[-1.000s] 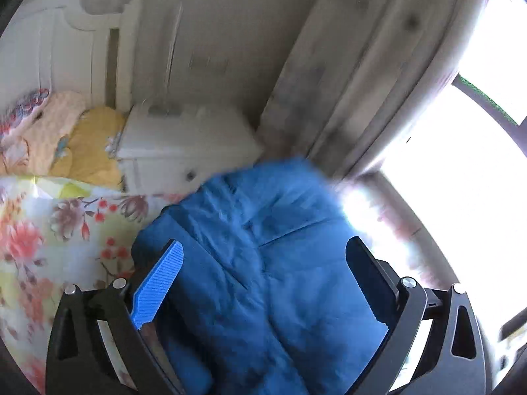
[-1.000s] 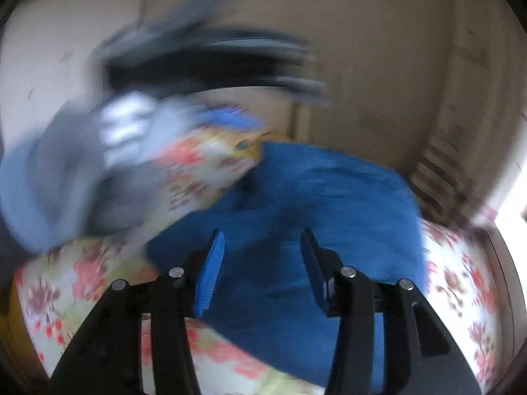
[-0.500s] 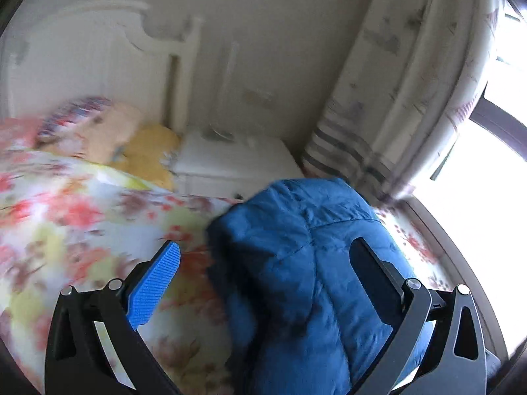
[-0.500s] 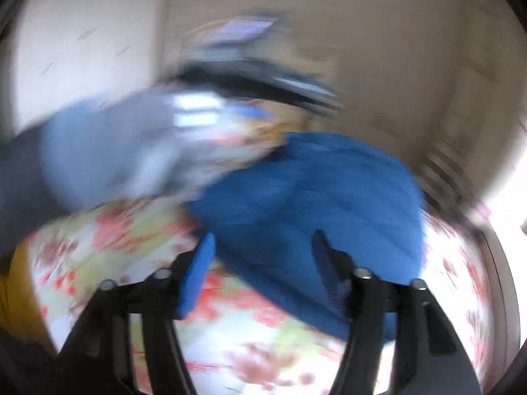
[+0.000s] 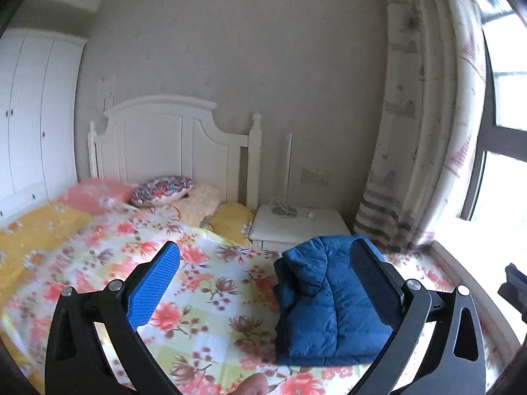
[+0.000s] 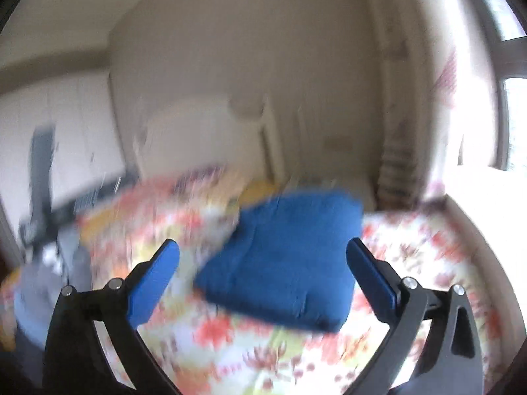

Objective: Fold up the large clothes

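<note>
2 grippers hang raised above the floral bedspread [image 5: 204, 283], gripping nothing. Left gripper [image 5: 268, 281] is spread wide, with the folded blue jacket [image 5: 326, 299] ahead by its right finger. Right gripper [image 6: 263, 275], in a blurred view, gapes equally, jacket [image 6: 286, 263] lying ahead between its fingers.

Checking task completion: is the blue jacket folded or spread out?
Folded. The blue jacket lies as a compact, layered bundle on the floral bedspread, edges doubled over; both grippers are open and clear of it.

Home bedroom: white headboard [image 5: 171, 138], floral bedspread [image 5: 204, 283] (pillows heaped), nightstand [image 5: 299, 227], curtained window [image 5: 425, 131].
</note>
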